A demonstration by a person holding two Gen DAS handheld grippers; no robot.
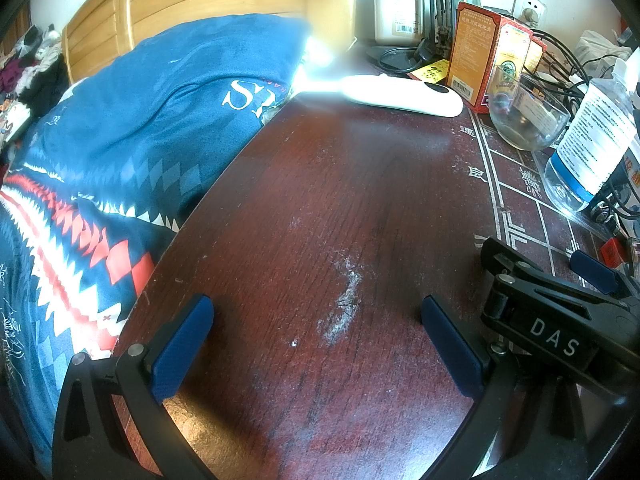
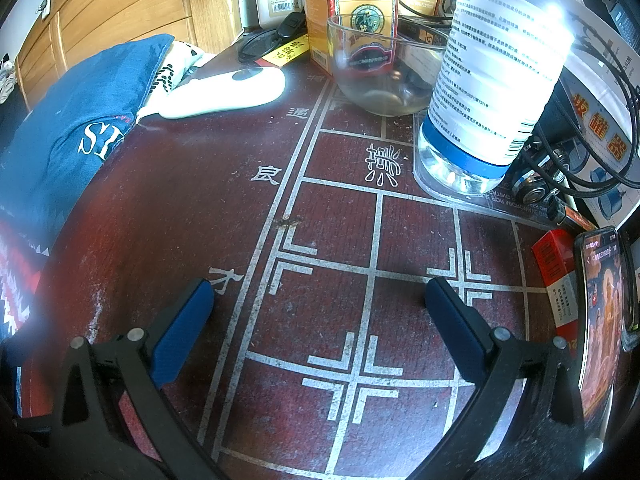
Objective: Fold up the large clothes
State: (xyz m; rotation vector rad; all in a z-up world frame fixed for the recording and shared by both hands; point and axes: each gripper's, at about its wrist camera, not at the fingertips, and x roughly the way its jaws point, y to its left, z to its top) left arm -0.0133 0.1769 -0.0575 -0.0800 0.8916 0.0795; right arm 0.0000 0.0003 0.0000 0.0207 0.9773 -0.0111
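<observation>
two blue-padded fingers of our left gripper (image 1: 318, 344) stand wide apart over the bare dark red table (image 1: 320, 208), holding nothing. the blue patterned garment (image 1: 132, 128) lies heaped along the table's left edge. from the right wrist, our right gripper (image 2: 320, 328) also gapes empty above the painted board lines (image 2: 376, 240); a glass bowl (image 2: 380, 68) and plastic bottle (image 2: 496, 76) crowd the far right corner.
</observation>
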